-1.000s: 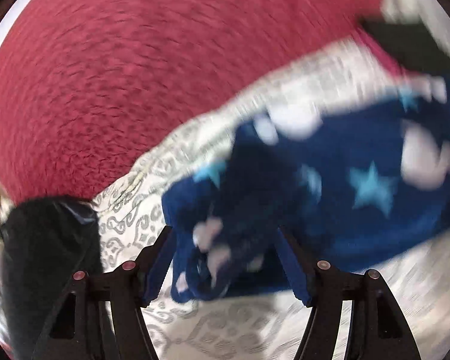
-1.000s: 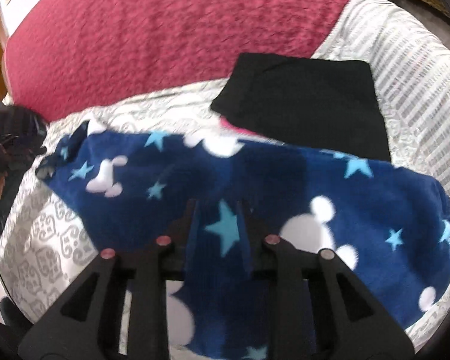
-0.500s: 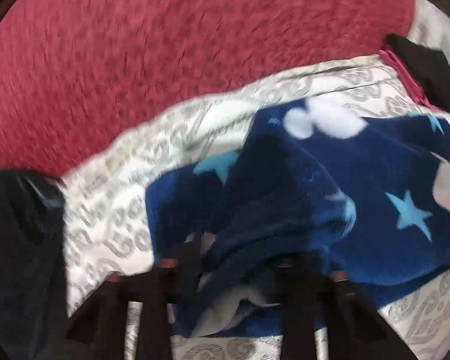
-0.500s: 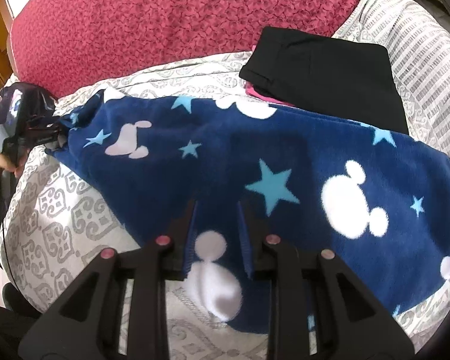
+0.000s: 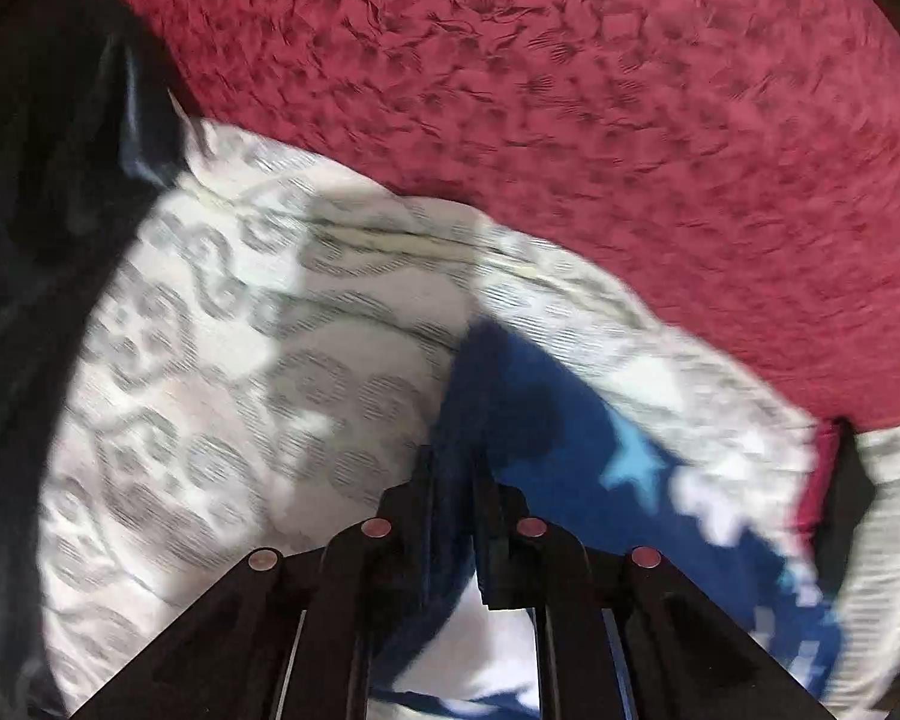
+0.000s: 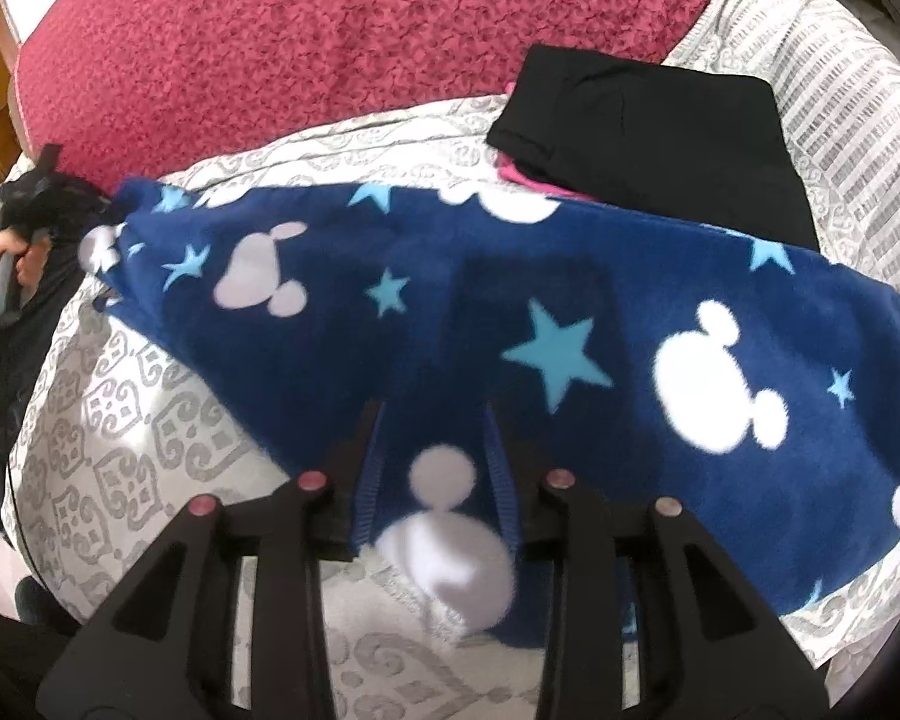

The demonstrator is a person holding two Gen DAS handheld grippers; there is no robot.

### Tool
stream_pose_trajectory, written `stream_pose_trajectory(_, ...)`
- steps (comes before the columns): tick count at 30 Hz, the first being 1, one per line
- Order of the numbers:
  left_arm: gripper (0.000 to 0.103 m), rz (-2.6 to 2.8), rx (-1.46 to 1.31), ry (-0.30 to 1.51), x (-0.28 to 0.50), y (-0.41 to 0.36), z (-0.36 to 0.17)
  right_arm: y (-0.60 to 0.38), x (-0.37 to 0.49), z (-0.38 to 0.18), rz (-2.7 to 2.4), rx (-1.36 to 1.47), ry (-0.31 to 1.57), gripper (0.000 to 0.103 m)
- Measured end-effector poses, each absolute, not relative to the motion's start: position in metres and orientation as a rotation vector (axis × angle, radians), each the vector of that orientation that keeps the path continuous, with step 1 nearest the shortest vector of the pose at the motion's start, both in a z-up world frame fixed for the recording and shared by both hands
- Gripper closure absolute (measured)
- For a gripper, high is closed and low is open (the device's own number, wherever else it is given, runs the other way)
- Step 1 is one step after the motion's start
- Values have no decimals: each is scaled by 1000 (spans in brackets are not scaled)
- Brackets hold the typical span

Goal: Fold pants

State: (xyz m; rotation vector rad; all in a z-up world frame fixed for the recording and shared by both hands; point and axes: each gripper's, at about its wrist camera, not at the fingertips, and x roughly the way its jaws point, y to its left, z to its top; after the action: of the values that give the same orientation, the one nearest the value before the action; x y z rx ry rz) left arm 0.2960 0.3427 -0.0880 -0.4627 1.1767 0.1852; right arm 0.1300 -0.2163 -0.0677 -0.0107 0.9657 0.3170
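The pants, navy fleece with white mouse heads and light blue stars, lie spread across the grey-patterned bed cover, their far edge touching a folded black garment with a pink one under it, all before a red blanket. The left gripper has just closed and its fingers pinch one end of the pants, at the left in the right wrist view. The right gripper straddles the near edge, its jaws just now widening, with fleece between the fingers; whether they press it I cannot tell.
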Motion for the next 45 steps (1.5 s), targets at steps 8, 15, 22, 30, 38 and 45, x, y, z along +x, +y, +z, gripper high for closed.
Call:
stream_pose_trajectory(8, 67, 168, -317, 1111, 249, 332, -69, -212, 111, -82, 323, -129, 1003, 60)
stream_pose_trajectory(15, 54, 20, -233, 1065, 195, 280, -70, -202, 76, -101, 347, -353, 985, 45)
stream_pose_trajectory(22, 53, -36, -196, 1088, 175, 229, -87, -195, 78, -114, 297, -411, 941, 38)
stream_pose_trajectory(30, 53, -181, -153, 1051, 143, 165, -71, -260, 114, -72, 283, 77, 932, 90)
stream_pose_trajectory(38, 53, -746, 79, 1015, 100, -6, -69, -272, 120, -58, 339, 154, 954, 90)
stream_pose_trajectory(45, 53, -926, 297, 929, 99, -123, -68, -308, 112, -50, 300, 234, 963, 61)
